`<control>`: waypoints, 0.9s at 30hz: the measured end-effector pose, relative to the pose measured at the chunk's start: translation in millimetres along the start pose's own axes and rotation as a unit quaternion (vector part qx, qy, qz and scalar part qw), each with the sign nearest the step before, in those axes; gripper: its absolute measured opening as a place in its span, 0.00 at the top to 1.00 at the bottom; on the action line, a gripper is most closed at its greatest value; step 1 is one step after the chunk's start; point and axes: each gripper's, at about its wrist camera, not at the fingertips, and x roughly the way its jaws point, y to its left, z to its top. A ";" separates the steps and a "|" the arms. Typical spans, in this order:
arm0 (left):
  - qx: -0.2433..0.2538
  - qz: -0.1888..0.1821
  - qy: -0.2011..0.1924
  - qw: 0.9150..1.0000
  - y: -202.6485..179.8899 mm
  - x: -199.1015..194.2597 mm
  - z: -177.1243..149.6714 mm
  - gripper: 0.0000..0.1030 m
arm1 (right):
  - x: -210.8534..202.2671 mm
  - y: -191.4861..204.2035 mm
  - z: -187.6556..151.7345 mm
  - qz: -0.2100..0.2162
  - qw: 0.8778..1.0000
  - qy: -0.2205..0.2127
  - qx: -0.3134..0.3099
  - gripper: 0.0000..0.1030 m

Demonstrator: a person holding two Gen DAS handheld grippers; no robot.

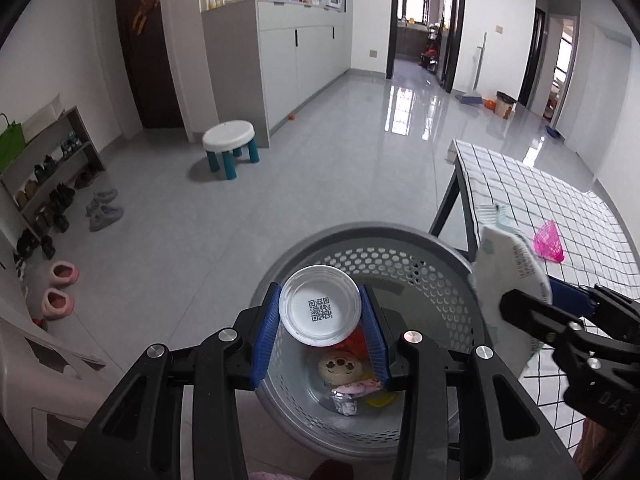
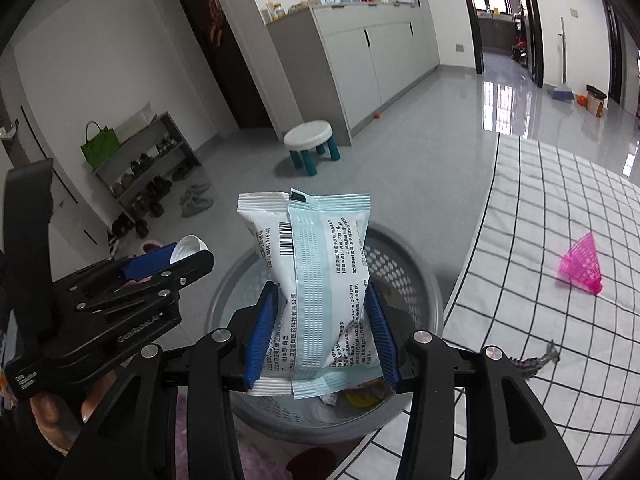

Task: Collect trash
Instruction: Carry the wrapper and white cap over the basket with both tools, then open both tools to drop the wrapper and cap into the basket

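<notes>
My left gripper (image 1: 320,322) is shut on a white plastic cup (image 1: 320,310), its QR-coded bottom facing the camera, held over the grey perforated trash basket (image 1: 420,272). The basket holds several wrappers and scraps (image 1: 346,376). My right gripper (image 2: 318,332) is shut on a white and pale-blue packet (image 2: 320,280), held over the same basket (image 2: 404,280). The right gripper and packet (image 1: 508,276) also show at the right of the left wrist view. The left gripper with its cup (image 2: 188,250) shows at the left of the right wrist view.
A table with a checked cloth (image 2: 560,240) stands right of the basket, with a pink shuttlecock (image 2: 582,266) and a small dark scrap (image 2: 536,360) on it. A white stool (image 1: 230,144), a shoe rack (image 1: 48,176), slippers (image 1: 60,288) and cabinets (image 1: 288,56) lie beyond.
</notes>
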 end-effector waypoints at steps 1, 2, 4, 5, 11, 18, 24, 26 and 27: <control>0.000 -0.002 0.005 1.000 -0.1 3.7 -2.0 0.62 | 3.9 -0.5 -1.3 -0.002 1.000 0.005 0.000 0.57; 0.000 -0.003 0.008 1.000 0.0 6.8 -3.8 0.62 | 8.8 -1.0 -2.6 -0.006 1.000 0.010 0.000 0.57; -0.001 -0.006 0.016 1.000 1.2 12.9 -7.4 0.62 | 16.1 -3.5 -5.0 -0.011 1.000 0.019 0.002 0.57; -0.002 -0.007 0.020 1.000 1.6 15.9 -9.8 0.62 | 18.9 -4.3 -5.9 -0.013 1.000 0.022 0.003 0.57; -0.003 -0.009 0.032 0.999 4.2 24.2 -17.9 0.61 | 30.6 -9.5 -11.4 -0.023 0.999 0.040 0.009 0.57; -0.009 -0.008 0.037 0.999 8.0 24.7 -20.1 0.49 | 32.9 -10.9 -11.9 -0.030 0.999 0.045 0.009 0.56; -0.015 -0.003 0.033 0.999 12.7 20.2 -20.2 0.29 | 25.6 -9.5 -9.1 -0.033 0.999 0.025 0.007 0.29; -0.018 0.000 0.033 0.999 13.8 19.5 -20.1 0.27 | 24.9 -9.7 -8.7 -0.037 0.999 0.024 0.007 0.29; -0.020 0.000 0.033 0.999 14.5 18.8 -20.3 0.27 | 24.7 -10.0 -8.6 -0.037 0.999 0.024 0.007 0.29</control>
